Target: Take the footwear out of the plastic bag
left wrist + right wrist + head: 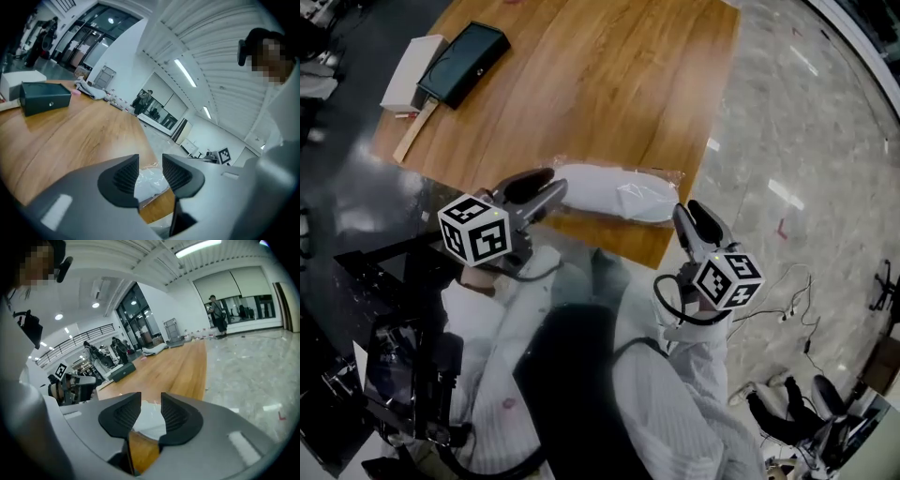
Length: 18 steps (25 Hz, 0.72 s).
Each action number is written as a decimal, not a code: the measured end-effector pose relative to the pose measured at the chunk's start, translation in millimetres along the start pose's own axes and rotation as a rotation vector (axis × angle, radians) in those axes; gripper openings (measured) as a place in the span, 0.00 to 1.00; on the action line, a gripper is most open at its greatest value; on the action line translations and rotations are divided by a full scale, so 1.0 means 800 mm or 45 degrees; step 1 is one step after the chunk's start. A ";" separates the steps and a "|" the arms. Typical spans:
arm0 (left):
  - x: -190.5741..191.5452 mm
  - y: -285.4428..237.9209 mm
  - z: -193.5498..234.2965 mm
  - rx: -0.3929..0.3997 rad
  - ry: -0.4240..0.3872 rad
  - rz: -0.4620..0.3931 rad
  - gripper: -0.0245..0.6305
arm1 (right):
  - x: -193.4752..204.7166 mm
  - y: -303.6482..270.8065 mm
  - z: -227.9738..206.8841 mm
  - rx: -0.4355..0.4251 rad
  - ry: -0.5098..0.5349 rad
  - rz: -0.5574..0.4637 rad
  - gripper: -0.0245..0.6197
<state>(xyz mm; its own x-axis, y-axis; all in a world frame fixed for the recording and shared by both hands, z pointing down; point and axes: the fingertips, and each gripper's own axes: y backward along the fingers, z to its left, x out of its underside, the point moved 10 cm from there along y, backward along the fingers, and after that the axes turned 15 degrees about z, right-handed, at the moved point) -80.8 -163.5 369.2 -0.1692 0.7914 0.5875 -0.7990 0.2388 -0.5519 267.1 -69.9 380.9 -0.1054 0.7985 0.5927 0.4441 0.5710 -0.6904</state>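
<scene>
Smooth, rounded white footwear (598, 187) lay inside a crinkled clear plastic bag (649, 202) at the wood-grain table's (609, 84) near edge. The left tool (553, 190) and right tool (682, 216) flanked it, ribbed jaws apart, gripping nothing.

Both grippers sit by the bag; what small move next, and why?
Probably ease the left gripper in and close it on the left end of the plastic bag: both it and the right gripper are open, holding nothing, and the footwear lies inside.

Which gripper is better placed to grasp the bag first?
Left, probably: the left gripper is open with its tips at one end of the bag, above the table. The right gripper, also open, sits off the table edge.
</scene>
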 end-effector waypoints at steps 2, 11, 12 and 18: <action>0.002 0.005 0.029 0.002 0.061 0.047 0.34 | 0.008 -0.007 -0.038 -0.069 -0.098 0.096 0.29; 0.032 -0.020 0.152 0.165 0.299 0.438 0.32 | 0.032 -0.056 -0.137 -0.396 -0.261 0.370 0.31; 0.034 -0.025 0.161 0.192 0.308 0.492 0.30 | 0.033 -0.062 -0.141 -0.443 -0.268 0.389 0.30; 0.034 -0.065 0.182 0.260 0.268 0.754 0.23 | 0.039 -0.088 -0.158 -0.620 -0.311 0.488 0.30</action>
<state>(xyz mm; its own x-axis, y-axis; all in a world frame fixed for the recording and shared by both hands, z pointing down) -128.3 -236.4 500.1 -0.5135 0.8544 0.0794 -0.7027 -0.3656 -0.6103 345.0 -109.4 500.8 -0.0329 0.9809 0.1917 0.8356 0.1322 -0.5332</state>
